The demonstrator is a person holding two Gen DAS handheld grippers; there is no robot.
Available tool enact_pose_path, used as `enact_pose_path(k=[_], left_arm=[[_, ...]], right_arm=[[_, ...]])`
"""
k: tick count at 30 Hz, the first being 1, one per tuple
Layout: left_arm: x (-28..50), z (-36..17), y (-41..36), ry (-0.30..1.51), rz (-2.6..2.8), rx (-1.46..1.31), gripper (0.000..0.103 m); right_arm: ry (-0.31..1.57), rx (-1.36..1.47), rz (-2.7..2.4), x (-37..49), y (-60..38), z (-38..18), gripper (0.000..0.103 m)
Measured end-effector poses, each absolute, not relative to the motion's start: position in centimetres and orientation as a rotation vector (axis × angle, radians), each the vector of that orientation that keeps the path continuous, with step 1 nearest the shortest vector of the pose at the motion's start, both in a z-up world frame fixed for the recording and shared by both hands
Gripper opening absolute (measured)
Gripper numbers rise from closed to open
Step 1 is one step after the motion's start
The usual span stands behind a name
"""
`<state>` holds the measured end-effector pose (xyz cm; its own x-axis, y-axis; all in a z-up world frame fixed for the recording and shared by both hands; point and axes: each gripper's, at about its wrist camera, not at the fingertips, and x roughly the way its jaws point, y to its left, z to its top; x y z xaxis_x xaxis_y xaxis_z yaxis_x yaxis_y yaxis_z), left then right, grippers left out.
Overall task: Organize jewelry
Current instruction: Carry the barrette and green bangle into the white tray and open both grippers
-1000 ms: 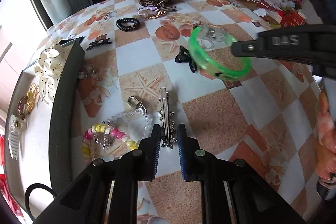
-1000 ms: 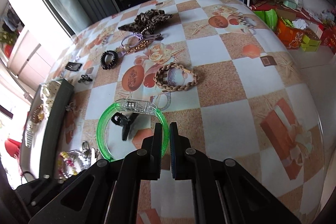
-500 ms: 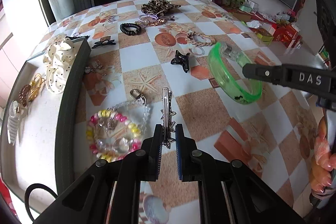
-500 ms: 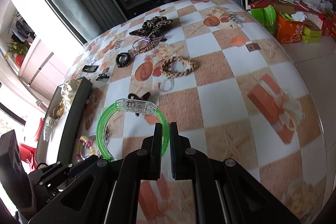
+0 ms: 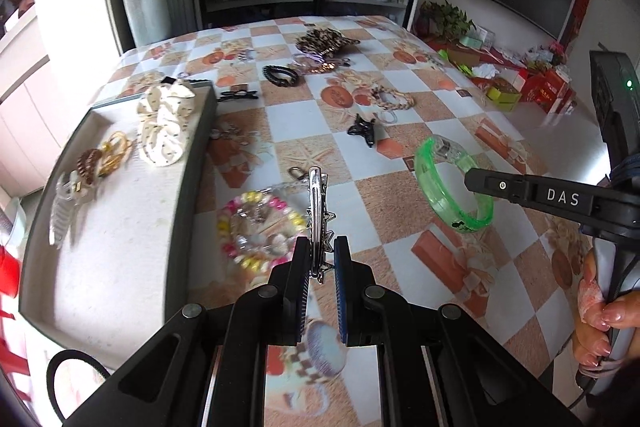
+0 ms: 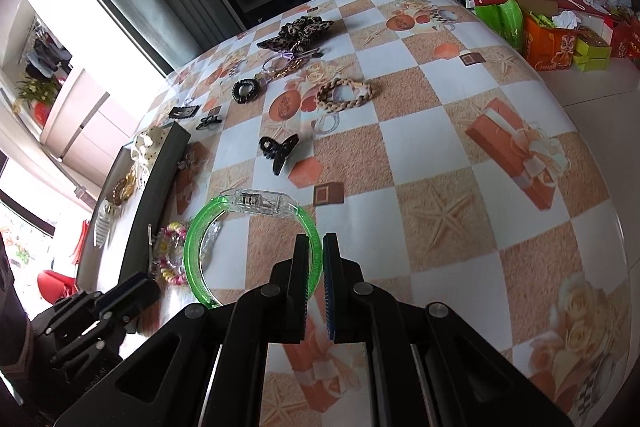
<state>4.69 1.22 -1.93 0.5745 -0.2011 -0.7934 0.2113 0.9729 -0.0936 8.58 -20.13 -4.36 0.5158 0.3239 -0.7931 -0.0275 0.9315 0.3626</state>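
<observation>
- The left hand-held gripper point(image 5: 321, 259) is pinched onto the near end of a silver hair clip point(image 5: 316, 211), a slim metal piece with small star shapes; the clip juts forward above the tabletop point(image 5: 400, 203), beside the tray
- The right hand-held gripper point(image 6: 316, 259) is clamped on the rim of a green bangle point(image 6: 256, 239), translucent plastic with a clear block set into its far side, carried off the tabletop
- Done so far, as I judge it: the grey tray point(image 5: 192, 187) on the left already holds a spotted cream scrunchie point(image 5: 164, 131), a gold and brown piece and a clear claw clip point(image 5: 66, 203)
- Left to do: the two carried pieces are not yet in the tray, and much lies loose: a pastel bead bracelet point(image 5: 256, 227) just beside the tray, a black claw clip point(image 6: 278, 151), a braided bracelet point(image 6: 344, 95), a black coil tie point(image 6: 245, 91) and a leopard scrunchie point(image 6: 296, 31) farther off
</observation>
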Motion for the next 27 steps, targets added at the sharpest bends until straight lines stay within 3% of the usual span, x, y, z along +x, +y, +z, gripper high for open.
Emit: enact_pose_path(k=[13,27], left_arm=[[2.5,-0.2,7.9,0.861,-0.155,-0.066,0.014],[3.6,-1.4,16.2,0.869,-0.020,-0.096,0.014]], right_arm=[[0.994,0.252,0.280,8.3,-15.2,-1.6,0.007],[0.987,0.071,0.440,11.9,-2.7,1.2,0.007]])
